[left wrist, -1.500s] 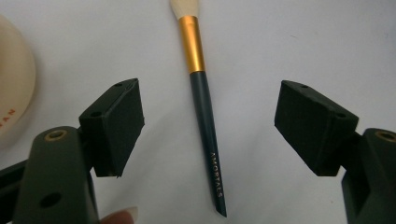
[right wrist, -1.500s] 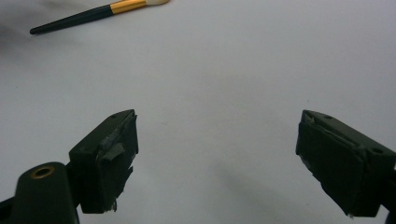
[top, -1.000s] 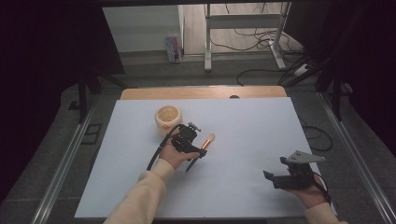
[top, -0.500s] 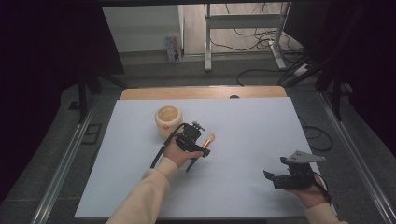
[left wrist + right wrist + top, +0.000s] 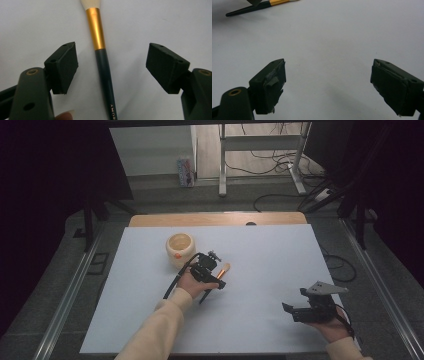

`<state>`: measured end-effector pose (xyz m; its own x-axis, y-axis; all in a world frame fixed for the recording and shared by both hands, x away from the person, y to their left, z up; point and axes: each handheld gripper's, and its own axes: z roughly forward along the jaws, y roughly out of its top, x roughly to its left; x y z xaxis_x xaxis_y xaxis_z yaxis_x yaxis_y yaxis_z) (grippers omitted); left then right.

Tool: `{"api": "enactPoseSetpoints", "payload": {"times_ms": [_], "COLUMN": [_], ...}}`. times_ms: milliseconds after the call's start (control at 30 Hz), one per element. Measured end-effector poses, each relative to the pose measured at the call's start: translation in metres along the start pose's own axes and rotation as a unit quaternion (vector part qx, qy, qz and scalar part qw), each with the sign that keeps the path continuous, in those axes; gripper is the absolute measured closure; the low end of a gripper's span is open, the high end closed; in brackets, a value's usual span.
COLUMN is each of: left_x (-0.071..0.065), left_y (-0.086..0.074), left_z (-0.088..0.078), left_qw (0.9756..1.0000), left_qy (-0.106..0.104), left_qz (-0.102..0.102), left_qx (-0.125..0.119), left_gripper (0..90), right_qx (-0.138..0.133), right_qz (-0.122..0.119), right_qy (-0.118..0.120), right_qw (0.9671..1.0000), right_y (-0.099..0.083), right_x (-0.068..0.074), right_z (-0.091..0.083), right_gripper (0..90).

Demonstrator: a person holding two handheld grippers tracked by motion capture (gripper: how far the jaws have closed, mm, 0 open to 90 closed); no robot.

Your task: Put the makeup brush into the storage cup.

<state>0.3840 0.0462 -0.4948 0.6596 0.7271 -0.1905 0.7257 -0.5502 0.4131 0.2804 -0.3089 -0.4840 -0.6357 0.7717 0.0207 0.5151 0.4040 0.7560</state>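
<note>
While left tongs gape astride the brush, untouched, right tongs open, near table edge.

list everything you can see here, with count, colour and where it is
makeup brush: 1, dark handle, gold ferrule, pale bristles; flat on the sheet, between the left gripper's open jaws, untouched
cup: 1, cream; far left part of the sheet, beyond the brush
table sheet: 1, white; covers the tabletop
wooden tabletop: 1, tan strip at the far edge
small carton: 1, white with print; on the floor beyond
left gripper: 1, black; over the brush, open
right gripper: 1, black; near right corner, open, empty
sleeves: 2, cream; bottom edge
</note>
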Motion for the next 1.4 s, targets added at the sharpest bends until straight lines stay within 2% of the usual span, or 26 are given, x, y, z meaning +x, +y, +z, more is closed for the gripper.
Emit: {"api": "enactPoseSetpoints", "payload": {"times_ms": [467, 733, 1100, 1267, 1400], "left_x": [0.002, 0.002, 0.005, 0.007, 0.005], "left_y": [0.001, 0.002, 0.003, 0.003, 0.003], "left_z": [0.009, 0.012, 0.014, 0.014, 0.014], "left_qw": [0.9999, 0.9997, 0.9996, 0.9996, 0.9993], "left_qy": [0.002, 0.010, 0.014, 0.019, 0.029], "left_qz": [-0.001, 0.006, -0.004, -0.005, 0.006], "left_qx": [0.010, 0.021, 0.023, 0.020, 0.021], "left_gripper": [30.0, 40.5, 49.5, 58.1, 61.5], "right_qx": [0.001, 0.001, 0.002, 0.002, 0.002], "right_qz": [0.000, 0.000, 0.000, 0.000, 0.000], "right_qy": [0.000, 0.000, 0.001, 0.000, 0.000], "right_qw": [1.0000, 1.0000, 1.0000, 1.0000, 1.0000], "right_y": [0.000, 0.000, 0.000, 0.000, 0.000], "right_x": [0.000, 0.000, -0.001, 0.000, -0.001], "right_z": [0.000, 0.001, 0.001, 0.001, 0.001], "right_gripper": [13.1, 13.2, 13.3, 13.2, 13.2]}}
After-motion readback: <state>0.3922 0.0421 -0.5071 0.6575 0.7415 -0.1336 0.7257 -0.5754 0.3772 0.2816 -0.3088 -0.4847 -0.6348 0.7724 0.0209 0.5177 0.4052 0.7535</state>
